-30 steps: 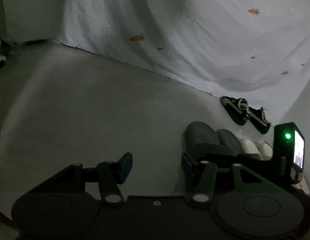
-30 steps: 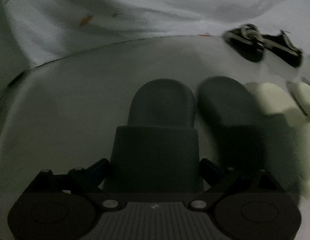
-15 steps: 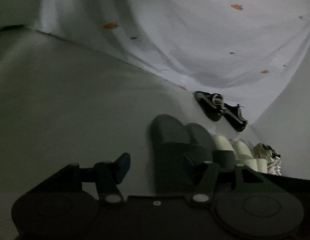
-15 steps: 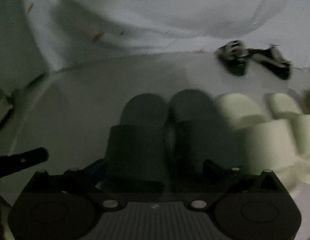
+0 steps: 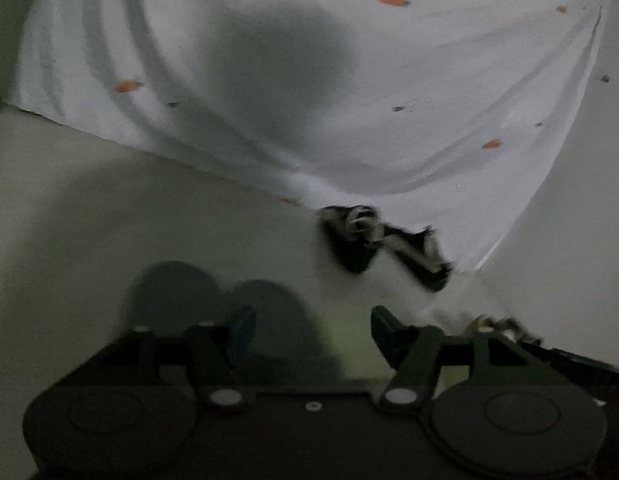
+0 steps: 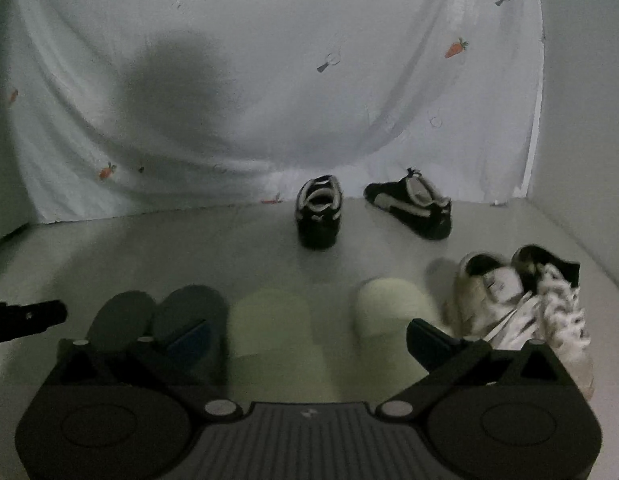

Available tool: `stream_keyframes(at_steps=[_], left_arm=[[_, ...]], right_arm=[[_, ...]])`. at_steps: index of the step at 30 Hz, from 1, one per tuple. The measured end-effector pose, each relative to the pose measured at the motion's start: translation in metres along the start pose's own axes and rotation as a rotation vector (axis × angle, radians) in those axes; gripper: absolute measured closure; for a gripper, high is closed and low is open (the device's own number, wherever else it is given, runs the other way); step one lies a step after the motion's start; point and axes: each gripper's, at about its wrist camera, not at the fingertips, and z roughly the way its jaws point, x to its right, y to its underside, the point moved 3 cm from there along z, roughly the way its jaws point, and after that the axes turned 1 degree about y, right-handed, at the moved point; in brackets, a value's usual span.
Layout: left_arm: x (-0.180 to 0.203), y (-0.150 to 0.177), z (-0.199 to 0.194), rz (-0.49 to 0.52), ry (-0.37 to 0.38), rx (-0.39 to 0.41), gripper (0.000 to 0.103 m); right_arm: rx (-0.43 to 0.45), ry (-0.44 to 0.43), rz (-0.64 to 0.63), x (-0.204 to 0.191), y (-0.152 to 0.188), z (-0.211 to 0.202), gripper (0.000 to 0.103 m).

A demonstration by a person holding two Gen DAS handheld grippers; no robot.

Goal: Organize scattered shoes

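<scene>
Along the near edge of the pale floor (image 6: 189, 248) runs a row of shoes: two dark grey slippers (image 6: 157, 312), two cream slippers (image 6: 269, 324) and a pair of white laced sneakers (image 6: 529, 300). Two black shoes with pale lining (image 6: 319, 212) stand apart further back by the sheet. My right gripper (image 6: 307, 338) hangs wide open above the cream slippers and grips nothing. My left gripper (image 5: 313, 328) is open with its jaws still opening and nothing pressed between them. The grey slippers (image 5: 213, 304) lie just beyond its left finger. The black shoes (image 5: 353, 240) look blurred ahead.
A white sheet with small carrot prints (image 6: 309, 80) hangs behind the floor and carries a large dark shadow. A plain wall (image 6: 581, 160) closes the right side. One finger of the left gripper (image 6: 25, 316) pokes in at the left edge of the right wrist view.
Both grippers have swung right along the row, away from the grey slippers. The right jaws, which straddled a grey slipper, are now off it. The left jaws have spread wider.
</scene>
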Motion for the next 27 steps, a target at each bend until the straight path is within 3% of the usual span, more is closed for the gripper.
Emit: stream_keyframes(at_steps=[2,4,6,9,14,20,27], left_arm=[[0.033,0.004,0.023,0.015,-0.027,-0.002,0.033],[0.058,0.000,0.035,0.027,-0.027,0.008,0.019],[0.076,-0.007,0.043,0.063,-0.007,0.012,0.012],[0.098,-0.018,0.067,0.170,-0.003,-0.005,0.012],[0.101,-0.036,0.117,0.204,-0.013,-0.041,0.012],[0.094,-0.079,0.230,0.220,-0.067,-0.064,0.013],[0.077,-0.100,0.328,0.253,-0.141,-0.129,0.023]], right_arm=[[0.039,-0.015,-0.013,0.026,-0.012,0.006,0.000],[0.048,0.005,0.022,0.051,-0.025,0.015,0.000],[0.056,0.016,0.071,0.076,-0.036,0.025,0.000],[0.061,0.017,0.169,0.105,-0.043,0.040,0.000],[0.025,0.027,0.219,0.129,-0.047,0.075,0.000],[0.038,0.055,0.261,0.166,-0.083,0.141,0.000],[-0.035,0.053,0.202,0.187,-0.100,0.212,0.000]])
